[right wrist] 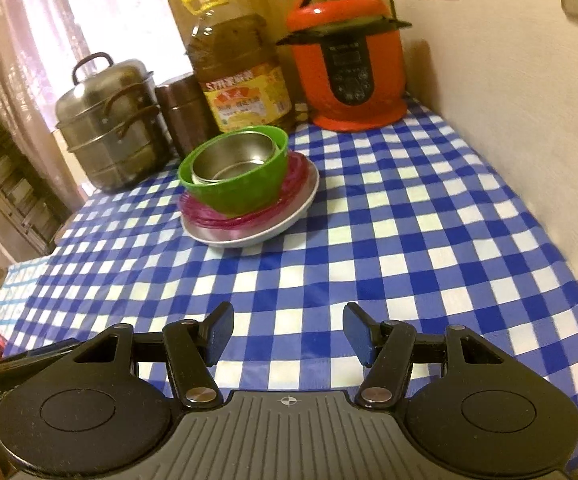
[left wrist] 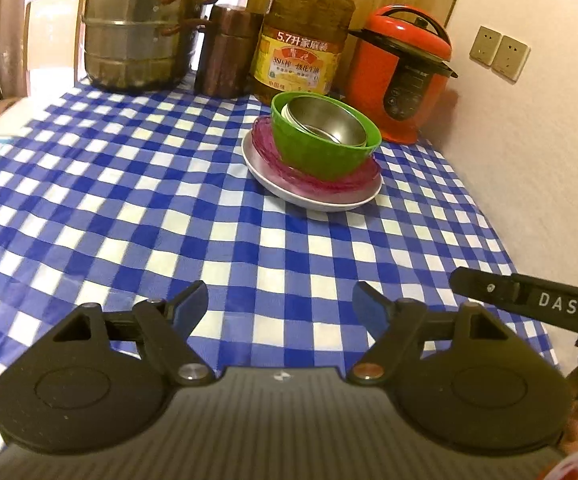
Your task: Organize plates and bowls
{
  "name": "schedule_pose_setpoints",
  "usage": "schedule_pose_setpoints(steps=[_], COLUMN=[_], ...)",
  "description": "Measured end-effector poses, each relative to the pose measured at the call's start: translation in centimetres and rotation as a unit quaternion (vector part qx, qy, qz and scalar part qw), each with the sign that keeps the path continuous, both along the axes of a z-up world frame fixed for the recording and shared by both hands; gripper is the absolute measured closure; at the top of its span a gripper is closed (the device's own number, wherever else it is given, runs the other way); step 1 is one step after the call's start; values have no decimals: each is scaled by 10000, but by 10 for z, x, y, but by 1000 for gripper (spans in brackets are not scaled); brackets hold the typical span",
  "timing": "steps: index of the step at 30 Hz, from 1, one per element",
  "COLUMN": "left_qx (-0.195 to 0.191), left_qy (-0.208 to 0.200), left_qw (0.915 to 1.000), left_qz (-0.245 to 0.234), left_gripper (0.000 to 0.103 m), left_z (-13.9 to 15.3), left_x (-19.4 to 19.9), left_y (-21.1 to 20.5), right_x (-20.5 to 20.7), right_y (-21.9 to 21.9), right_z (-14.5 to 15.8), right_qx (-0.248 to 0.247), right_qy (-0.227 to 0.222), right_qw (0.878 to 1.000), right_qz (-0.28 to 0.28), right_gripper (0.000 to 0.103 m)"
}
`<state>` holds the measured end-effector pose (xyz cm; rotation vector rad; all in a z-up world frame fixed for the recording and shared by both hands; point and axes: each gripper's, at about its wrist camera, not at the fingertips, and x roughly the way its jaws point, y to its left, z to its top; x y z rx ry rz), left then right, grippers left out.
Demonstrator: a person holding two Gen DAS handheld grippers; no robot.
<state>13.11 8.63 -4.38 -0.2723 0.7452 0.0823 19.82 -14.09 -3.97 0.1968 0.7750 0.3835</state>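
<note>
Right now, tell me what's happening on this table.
A person holds two grippers over a blue checked tablecloth. The left gripper and the right gripper are both open and hold nothing. The dishes sit in one stack: a steel bowl inside a green bowl, on a pink plate, on a white plate. Behind it stand a steamer pot, an oil bottle and a red cooker. Neither gripper touches the stack.

Black left gripper (left wrist: pixel 280 307) and right gripper (right wrist: pixel 288 335), blue-padded fingers (left wrist: pixel 187 308), silver screws.
</note>
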Motion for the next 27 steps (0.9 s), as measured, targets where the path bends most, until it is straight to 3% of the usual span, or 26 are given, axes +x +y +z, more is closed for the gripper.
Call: schedule_pose_setpoints(steps=[13,27], left_qx=[49,177], left_qy=[-198,-284], left_qw=[9997,9994], left_qz=[-142,51], left_gripper=[26,24], left_z=[38,58], left_x=[-38,-74], left_y=[-20,-33], right_x=[-44,-90], right_y=[-11,-15], right_z=[28,52], right_qx=[-35,-264], right_qy=[-199,-460], right_qw=[9998,9985], right_qz=[-19,134], right_gripper=[42,42])
